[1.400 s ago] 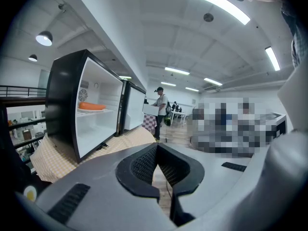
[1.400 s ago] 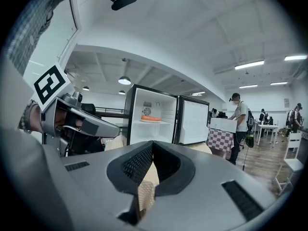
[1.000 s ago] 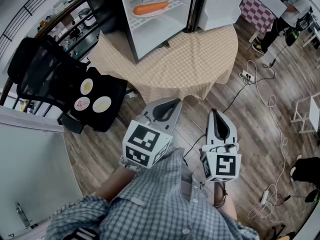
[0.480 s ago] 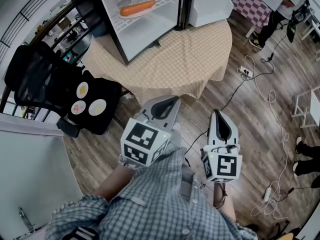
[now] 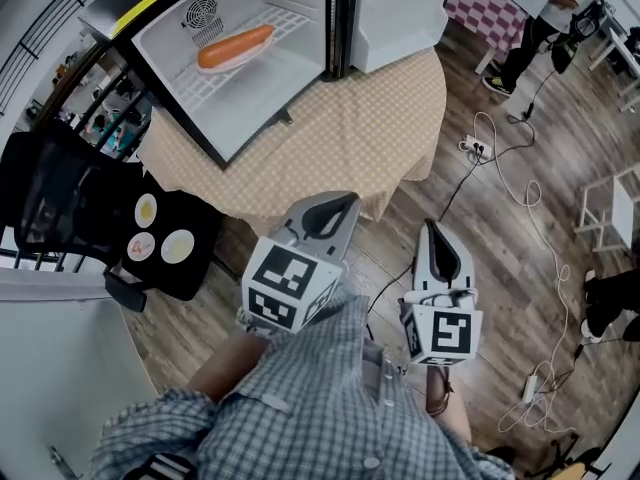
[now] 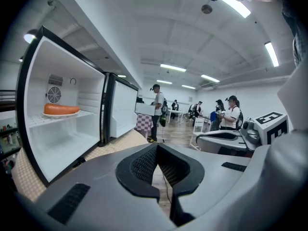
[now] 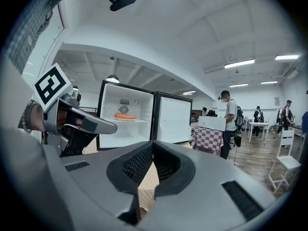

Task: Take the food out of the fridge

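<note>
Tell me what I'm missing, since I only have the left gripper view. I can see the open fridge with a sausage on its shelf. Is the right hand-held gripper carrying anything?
Observer: No. The right hand-held gripper is shut, with nothing between its jaws.
Operator: Is there anywhere near the fridge where the food could go?
Observer: In the head view, a black chair stands left of the table. What look like three small plates sit on it.
Operator: Is there anything on the floor to step around?
Observer: A white power strip lies on the floor just right of the table.
</note>
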### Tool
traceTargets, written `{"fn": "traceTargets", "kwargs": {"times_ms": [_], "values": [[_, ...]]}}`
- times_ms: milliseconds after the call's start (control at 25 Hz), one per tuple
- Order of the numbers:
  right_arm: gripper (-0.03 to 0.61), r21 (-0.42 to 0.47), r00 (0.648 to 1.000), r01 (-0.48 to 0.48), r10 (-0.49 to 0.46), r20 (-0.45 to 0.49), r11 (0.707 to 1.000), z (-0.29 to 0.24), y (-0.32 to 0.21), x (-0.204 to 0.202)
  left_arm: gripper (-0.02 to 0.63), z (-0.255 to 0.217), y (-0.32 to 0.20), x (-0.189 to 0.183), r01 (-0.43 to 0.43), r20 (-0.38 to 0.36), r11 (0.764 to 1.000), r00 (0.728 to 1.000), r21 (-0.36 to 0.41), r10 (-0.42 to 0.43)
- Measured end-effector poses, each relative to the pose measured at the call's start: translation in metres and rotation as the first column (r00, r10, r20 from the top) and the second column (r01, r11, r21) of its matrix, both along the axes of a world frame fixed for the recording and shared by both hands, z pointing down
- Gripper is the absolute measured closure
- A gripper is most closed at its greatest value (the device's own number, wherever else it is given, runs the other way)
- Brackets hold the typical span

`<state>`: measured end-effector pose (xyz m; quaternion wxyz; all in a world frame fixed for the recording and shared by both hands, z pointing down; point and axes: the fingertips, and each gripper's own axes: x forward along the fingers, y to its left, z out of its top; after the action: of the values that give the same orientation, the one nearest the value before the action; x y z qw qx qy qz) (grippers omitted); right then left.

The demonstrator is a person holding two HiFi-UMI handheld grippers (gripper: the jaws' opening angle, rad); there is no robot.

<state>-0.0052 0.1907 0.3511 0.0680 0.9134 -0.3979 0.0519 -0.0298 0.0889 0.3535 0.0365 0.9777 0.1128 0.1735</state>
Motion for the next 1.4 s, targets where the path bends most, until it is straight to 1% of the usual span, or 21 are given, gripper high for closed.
{"fn": "traceTargets", "kwargs": {"times_ms": [120, 280, 360, 440, 520, 600, 720, 840, 960, 1080, 1200, 1320, 1400], "values": [[0.569, -0.019, 1.000, -0.006, 0.006, 0.012, 1.000, -0.001, -0.010, 0.027, 0.609, -0.002, -0.011, 0.028, 0.000, 0.000, 1.000, 1.000, -0.014, 0.000], [0.569, -0.020, 1.000, -0.003, 0.003, 0.005, 1.000, -0.004, -0.025, 0.061, 0.609, -0.001, -0.020, 0.065, -0.014, -0.004, 1.000, 1.000, -0.026, 0.014], [0.569, -0.026, 1.000, -0.007, 0.008, 0.007, 1.000, -0.003, -0.032, 0.079, 0.609, -0.002, -0.027, 0.084, -0.017, -0.016, 1.000, 1.000, 0.001, 0.017], [0.569, -0.032, 1.000, -0.004, 0.004, -0.001, 0.999, -0.003, -0.039, 0.096, 0.609, -0.003, -0.034, 0.099, -0.019, -0.027, 0.998, 0.999, 0.052, 0.020], [0.569, -0.032, 1.000, 0.004, -0.004, -0.006, 0.999, -0.003, -0.048, 0.109, 0.609, -0.001, -0.042, 0.111, -0.015, -0.027, 0.998, 0.999, 0.063, 0.017], [0.569, -0.037, 1.000, 0.017, -0.017, 0.002, 0.999, -0.002, -0.058, 0.119, 0.609, 0.000, -0.052, 0.119, 0.004, -0.024, 0.999, 1.000, 0.036, -0.003], [0.569, -0.070, 0.998, 0.050, -0.047, 0.039, 0.996, 0.003, -0.077, 0.126, 0.609, -0.001, -0.070, 0.125, 0.047, -0.030, 0.999, 0.998, 0.000, -0.047], [0.569, -0.026, 0.991, 0.132, -0.132, -0.005, 0.991, -0.003, -0.103, 0.128, 0.609, -0.001, -0.088, 0.122, 0.108, -0.023, 0.994, 0.994, -0.011, -0.108], [0.569, -0.040, 0.982, 0.187, -0.187, 0.008, 0.982, 0.000, -0.123, 0.126, 0.609, 0.000, -0.106, 0.117, 0.162, -0.022, 0.987, 0.987, -0.016, -0.162], [0.569, -0.042, 0.968, 0.252, -0.251, 0.016, 0.967, 0.000, -0.146, 0.127, 0.609, 0.000, -0.125, 0.112, 0.225, -0.022, 0.974, 0.974, -0.017, -0.225], [0.569, -0.062, 0.946, 0.324, -0.322, 0.034, 0.944, 0.003, -0.169, 0.128, 0.609, 0.002, -0.144, 0.108, 0.302, -0.015, 0.953, 0.953, -0.027, -0.302], [0.569, -0.086, 0.914, 0.405, -0.405, 0.018, 0.910, 0.002, -0.191, 0.130, 0.609, 0.000, -0.163, 0.109, 0.375, -0.023, 0.926, 0.926, -0.039, -0.376], [0.569, -0.079, 0.887, 0.460, -0.461, 0.016, 0.884, 0.000, -0.206, 0.132, 0.609, -0.001, -0.175, 0.110, 0.426, -0.025, 0.903, 0.904, -0.044, -0.428]]}}
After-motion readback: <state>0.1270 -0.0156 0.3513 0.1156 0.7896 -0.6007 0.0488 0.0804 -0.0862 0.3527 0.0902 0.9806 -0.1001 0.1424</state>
